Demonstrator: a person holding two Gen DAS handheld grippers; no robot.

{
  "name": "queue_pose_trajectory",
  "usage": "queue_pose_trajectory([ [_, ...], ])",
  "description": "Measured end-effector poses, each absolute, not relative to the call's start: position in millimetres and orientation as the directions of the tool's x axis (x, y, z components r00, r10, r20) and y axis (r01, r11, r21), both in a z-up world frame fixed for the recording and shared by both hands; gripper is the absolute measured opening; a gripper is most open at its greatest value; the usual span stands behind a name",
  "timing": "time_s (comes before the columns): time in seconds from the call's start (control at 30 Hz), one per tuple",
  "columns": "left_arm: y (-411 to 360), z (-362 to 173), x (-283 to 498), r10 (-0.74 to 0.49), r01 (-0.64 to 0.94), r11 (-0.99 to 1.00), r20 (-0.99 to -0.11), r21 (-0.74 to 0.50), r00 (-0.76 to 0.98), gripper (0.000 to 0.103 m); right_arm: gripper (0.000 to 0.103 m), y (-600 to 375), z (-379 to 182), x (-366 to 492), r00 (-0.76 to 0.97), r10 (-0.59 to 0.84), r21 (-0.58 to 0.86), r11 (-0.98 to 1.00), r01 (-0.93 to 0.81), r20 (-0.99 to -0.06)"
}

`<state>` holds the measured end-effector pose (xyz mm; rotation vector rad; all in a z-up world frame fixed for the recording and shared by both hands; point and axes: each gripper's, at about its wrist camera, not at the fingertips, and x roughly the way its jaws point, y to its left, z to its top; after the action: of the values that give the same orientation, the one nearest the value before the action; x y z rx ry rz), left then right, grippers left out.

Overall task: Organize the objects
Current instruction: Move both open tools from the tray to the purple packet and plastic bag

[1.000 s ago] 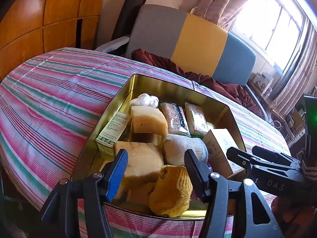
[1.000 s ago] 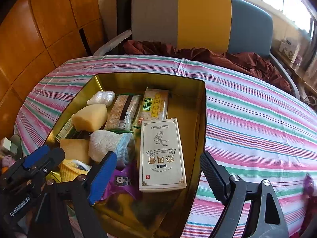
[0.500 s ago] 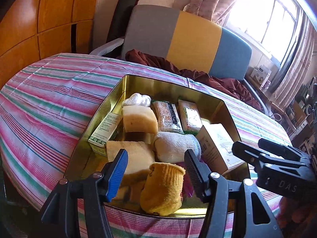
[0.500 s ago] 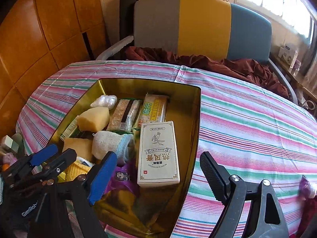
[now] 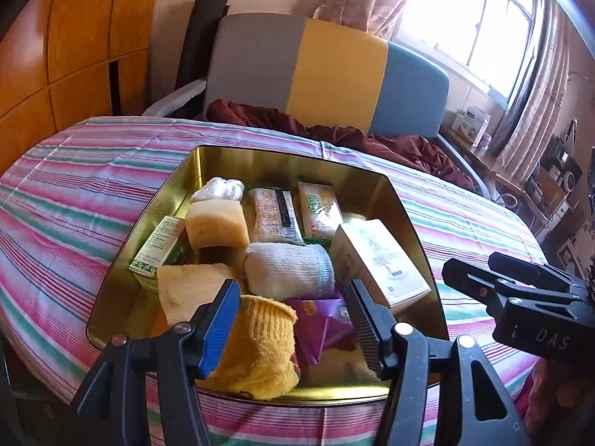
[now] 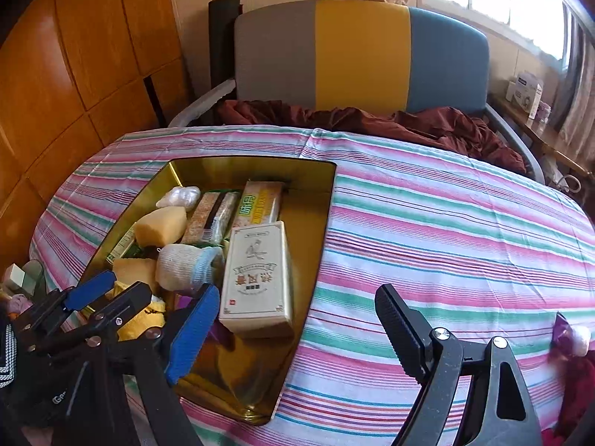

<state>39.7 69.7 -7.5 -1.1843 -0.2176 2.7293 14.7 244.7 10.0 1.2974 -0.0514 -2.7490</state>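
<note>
Gold rectangular metal tin (image 5: 174, 186), on desk under pink-and-green striped cloth (image 5: 74, 200). Contents, left to right: green-and-white carton (image 5: 158, 247); two tan sponge blocks (image 5: 217, 223); white wrapped lump (image 5: 219, 190), material unclear; yellow knitted sock (image 5: 260, 342); two cracker packets (image 5: 273, 215); white rolled sock (image 5: 292, 269); purple wrapper (image 5: 319, 319); cream printed box (image 5: 383, 264), leaning at right wall. Left gripper (image 5: 292, 327): fingers apart, empty, above tin's near end. Right gripper (image 6: 297, 329): fingers apart, empty, over tin's right wall.
</note>
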Motion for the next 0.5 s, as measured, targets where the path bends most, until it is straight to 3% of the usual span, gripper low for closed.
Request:
queue_pose_trajectory([
  [0.5, 132, 0, 59, 0.357, -0.301, -0.932, -0.674, -0.205, -0.647, 0.060, 0.085, 356, 5, 45, -0.630, 0.036, 0.067, -0.988, -0.138, -0.776],
])
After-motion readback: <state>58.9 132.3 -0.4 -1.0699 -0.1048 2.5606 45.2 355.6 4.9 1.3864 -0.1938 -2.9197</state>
